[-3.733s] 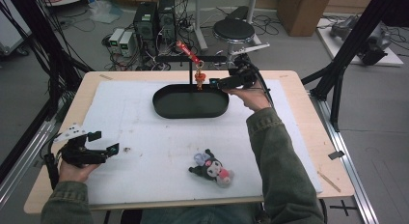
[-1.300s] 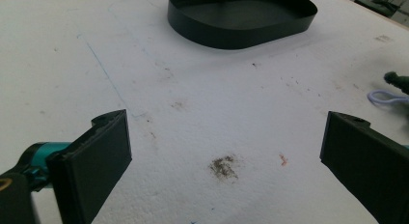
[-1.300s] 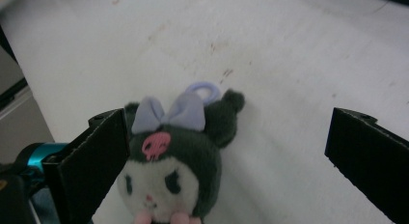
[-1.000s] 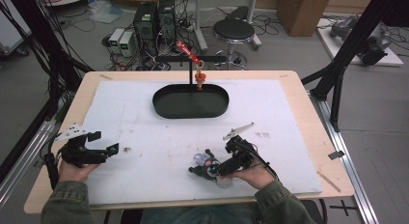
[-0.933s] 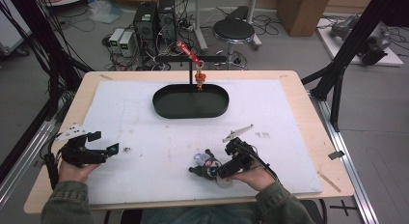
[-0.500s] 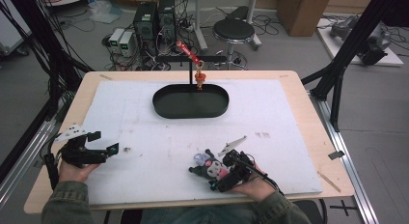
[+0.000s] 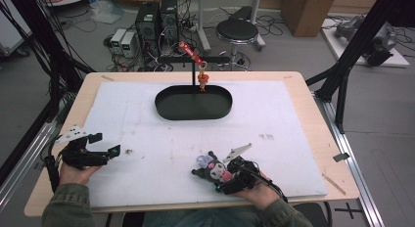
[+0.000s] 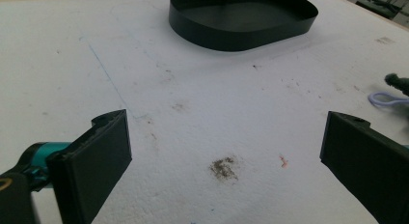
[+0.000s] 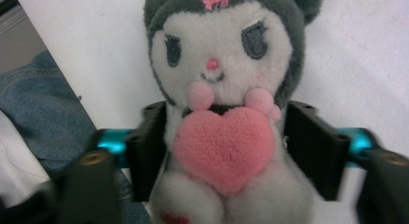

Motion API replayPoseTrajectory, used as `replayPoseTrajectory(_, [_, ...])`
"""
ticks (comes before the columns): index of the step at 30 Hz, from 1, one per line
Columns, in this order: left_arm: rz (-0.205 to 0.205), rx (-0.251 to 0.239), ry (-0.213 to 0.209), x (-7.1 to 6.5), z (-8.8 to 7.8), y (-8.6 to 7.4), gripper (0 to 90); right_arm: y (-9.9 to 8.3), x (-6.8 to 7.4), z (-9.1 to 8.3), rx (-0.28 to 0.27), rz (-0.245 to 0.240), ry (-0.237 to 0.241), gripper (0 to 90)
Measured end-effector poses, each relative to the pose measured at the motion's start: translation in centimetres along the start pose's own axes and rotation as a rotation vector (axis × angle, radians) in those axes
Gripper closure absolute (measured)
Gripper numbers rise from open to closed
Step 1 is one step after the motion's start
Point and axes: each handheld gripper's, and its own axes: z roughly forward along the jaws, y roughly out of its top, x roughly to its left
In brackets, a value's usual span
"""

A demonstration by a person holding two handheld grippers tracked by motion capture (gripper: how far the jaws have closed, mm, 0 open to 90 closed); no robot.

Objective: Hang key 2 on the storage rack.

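A grey-and-white plush toy (image 7: pixel 214 170) holding a pink heart lies near the front edge of the white mat (image 7: pixel 147 134). My right gripper (image 7: pixel 222 180) comes at it from the front right, and its jaws have just been closing with the plush between them. In the right gripper view the plush (image 9: pixel 222 64) faces the camera and both pads of the right gripper (image 9: pixel 224 151) press into its sides. My left gripper (image 7: pixel 105 144) rests at the mat's left front. The left gripper (image 8: pixel 226 156) stands wide open over bare mat.
A black oval tray (image 7: pixel 193 117) sits at the back middle of the mat, also seen as the tray (image 8: pixel 241 35) ahead of the left jaws. A small orange figure (image 7: pixel 202 80) hangs from a black stand over its rear rim. A purple loop (image 8: pixel 386 98) lies by the plush.
The right hand came from the tray down to the plush at the front. In the last second it edged left onto it, and its jaws closed around it. The left hand stayed still.
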Motion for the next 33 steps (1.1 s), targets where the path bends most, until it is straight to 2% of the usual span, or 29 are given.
replayPoseTrajectory(1, [0.0, 0.0, 0.001, 0.0, 0.0, 0.0, 4.2, 0.0, 0.0, -0.1, -0.003, 0.009, 0.012, 42.7])
replayPoseTrajectory(2, [0.001, 0.0, 0.001, 0.0, 0.0, 0.0, 4.2, 0.0, 0.0, -0.2, -0.006, 0.018, 0.03, 43.9])
replayPoseTrajectory(4, [0.0, 0.001, 0.002, 0.0, 0.0, 0.0, 4.2, 0.0, 0.0, -0.2, -0.011, 0.017, 0.015, 45.5])
replayPoseTrajectory(7, [0.0, 0.001, -0.001, 0.0, 0.0, 0.0, 4.2, 0.1, 0.1, -0.6, -0.023, 0.02, 0.003, 45.9])
replayPoseTrajectory(9, [0.0, 0.002, -0.002, 0.1, 0.0, 0.0, 4.2, 0.3, 0.2, -1.1, -0.05, 0.021, -0.019, 45.9])
replayPoseTrajectory(11, [-0.003, -0.002, -0.001, 0.0, 0.1, 0.0, 4.2, 0.5, 0.0, -1.6, -0.081, 0.019, -0.016, 46.0])
replayPoseTrajectory(20, [-0.004, -0.002, -0.003, 0.0, 0.1, 0.0, 4.2, 1.7, -1.3, -3.8, -0.164, 0.048, -0.042, 45.9])
replayPoseTrajectory(29, [-0.003, 0.0, -0.001, 0.1, 0.1, 0.0, 4.2, 2.7, -1.9, -5.0, -0.2, 0.068, -0.039, 45.9])
replayPoseTrajectory(33, [-0.003, 0.001, -0.001, 0.1, 0.1, 0.0, 4.2, 3.1, -2.1, -5.5, -0.199, 0.087, -0.036, 45.9])
